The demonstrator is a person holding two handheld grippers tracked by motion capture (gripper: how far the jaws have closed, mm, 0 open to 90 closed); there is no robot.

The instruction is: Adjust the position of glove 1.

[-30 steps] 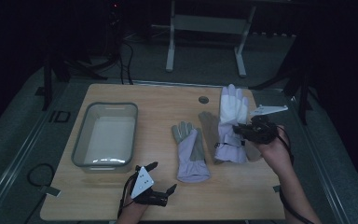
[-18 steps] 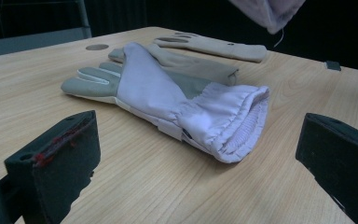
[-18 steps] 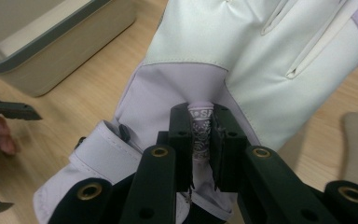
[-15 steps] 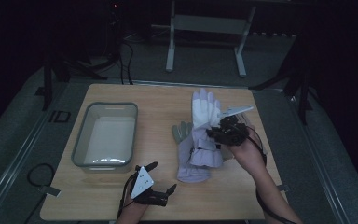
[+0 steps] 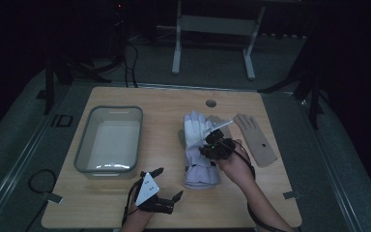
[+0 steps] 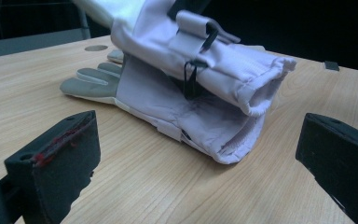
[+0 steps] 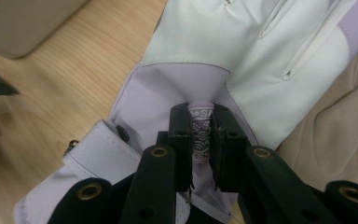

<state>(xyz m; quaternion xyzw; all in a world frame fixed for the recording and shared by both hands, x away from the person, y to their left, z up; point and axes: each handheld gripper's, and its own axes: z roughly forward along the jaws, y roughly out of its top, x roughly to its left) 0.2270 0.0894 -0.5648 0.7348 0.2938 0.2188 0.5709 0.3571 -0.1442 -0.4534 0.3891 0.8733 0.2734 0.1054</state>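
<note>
A white and lavender glove point(image 5: 197, 128) lies over a second glove point(image 5: 200, 176) with a lavender cuff in the middle of the wooden table point(image 5: 164, 101). My right gripper point(image 5: 208, 149) is shut on a fold of lavender fabric on the back of the upper glove point(image 7: 200, 135). In the left gripper view the upper glove point(image 6: 205, 56) rests across the lower glove point(image 6: 168, 107), whose grey fingers point away. My left gripper point(image 5: 168, 183) sits near the table's front edge, its jaws wide open and empty, a little short of the cuffs.
A grey rectangular bin point(image 5: 79, 154) stands at the left of the table. A beige glove point(image 5: 256, 137) lies flat to the right of my right hand. A small round hole point(image 5: 211, 103) is near the far edge.
My right gripper carried the white glove leftward and down onto the other glove, which uncovered the beige glove at the right. The left gripper has stayed put.
</note>
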